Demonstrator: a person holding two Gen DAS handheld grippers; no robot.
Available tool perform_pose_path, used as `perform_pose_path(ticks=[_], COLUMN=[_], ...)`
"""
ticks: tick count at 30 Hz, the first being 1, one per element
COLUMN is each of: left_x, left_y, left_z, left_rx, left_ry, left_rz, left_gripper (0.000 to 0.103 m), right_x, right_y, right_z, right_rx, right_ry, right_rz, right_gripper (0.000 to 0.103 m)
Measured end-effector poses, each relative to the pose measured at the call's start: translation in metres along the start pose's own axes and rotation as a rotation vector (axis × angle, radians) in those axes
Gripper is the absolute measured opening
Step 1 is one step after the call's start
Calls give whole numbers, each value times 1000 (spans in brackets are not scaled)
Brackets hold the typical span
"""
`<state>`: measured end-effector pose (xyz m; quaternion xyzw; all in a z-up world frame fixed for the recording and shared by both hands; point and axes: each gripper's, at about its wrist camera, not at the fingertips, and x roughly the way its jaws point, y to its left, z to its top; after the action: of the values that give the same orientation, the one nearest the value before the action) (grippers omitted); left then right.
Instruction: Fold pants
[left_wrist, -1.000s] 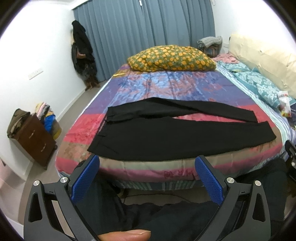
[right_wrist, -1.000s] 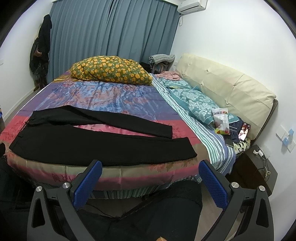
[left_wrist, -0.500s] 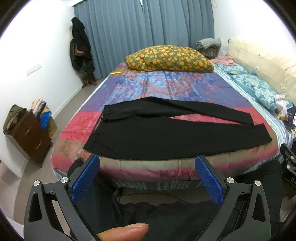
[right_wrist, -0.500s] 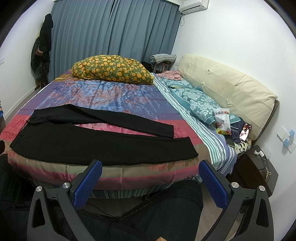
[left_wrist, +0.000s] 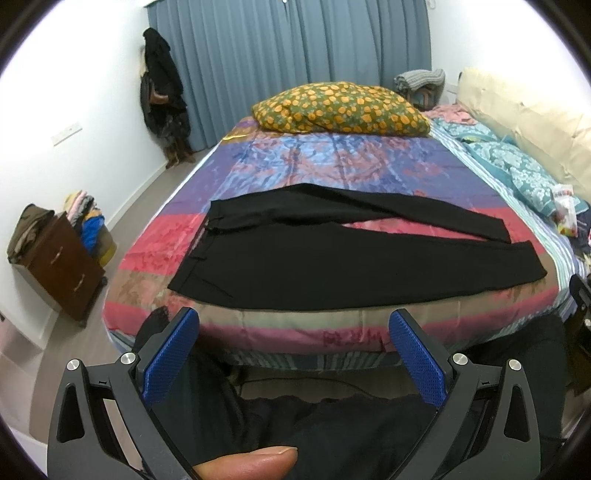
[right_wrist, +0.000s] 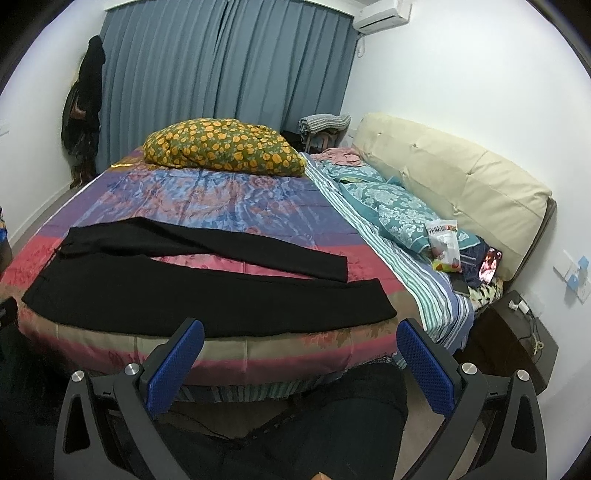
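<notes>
Black pants (left_wrist: 332, 266) lie flat across the near part of the bed, waistband at the left, both legs spread apart toward the right; they also show in the right wrist view (right_wrist: 207, 291). My left gripper (left_wrist: 293, 332) is open and empty, held off the bed's near edge, short of the pants. My right gripper (right_wrist: 301, 343) is open and empty, also off the near edge, in front of the leg ends.
The bed (left_wrist: 332, 162) has a colourful cover, a yellow-spotted pillow (left_wrist: 340, 107) at the far end and teal bedding (right_wrist: 391, 206) with a snack bag (right_wrist: 445, 245) and phone (right_wrist: 489, 264) at the right. A brown dresser (left_wrist: 61, 266) stands at the left, a nightstand (right_wrist: 517, 332) at the right.
Both grippers have risen and tilted down a little; the bed and pants sit slightly lower and closer in view. The pants have not moved. Both grippers stay open.
</notes>
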<state>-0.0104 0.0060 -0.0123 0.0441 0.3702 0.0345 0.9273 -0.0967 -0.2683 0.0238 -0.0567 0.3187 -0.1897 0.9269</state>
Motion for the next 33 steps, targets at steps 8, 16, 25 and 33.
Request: perform_pose_path(ticks=[8, 16, 25, 33], left_x=[1, 1, 2, 1], left_y=[1, 1, 1, 2], left_z=[-2, -4, -4, -5], left_rx=[2, 6, 7, 8], left_ry=[3, 4, 6, 7], left_rz=[-6, -4, -4, -4], left_gripper=[103, 103, 103, 103], right_x=[-2, -2, -2, -2], right_y=[0, -2, -3, -3], right_z=[-2, -2, -2, -2], right_rx=[-10, -9, -7, -7], right_ry=[-9, -4, 1, 6], right_rz=[-6, -4, -3, -1], right_gripper=[103, 103, 103, 103])
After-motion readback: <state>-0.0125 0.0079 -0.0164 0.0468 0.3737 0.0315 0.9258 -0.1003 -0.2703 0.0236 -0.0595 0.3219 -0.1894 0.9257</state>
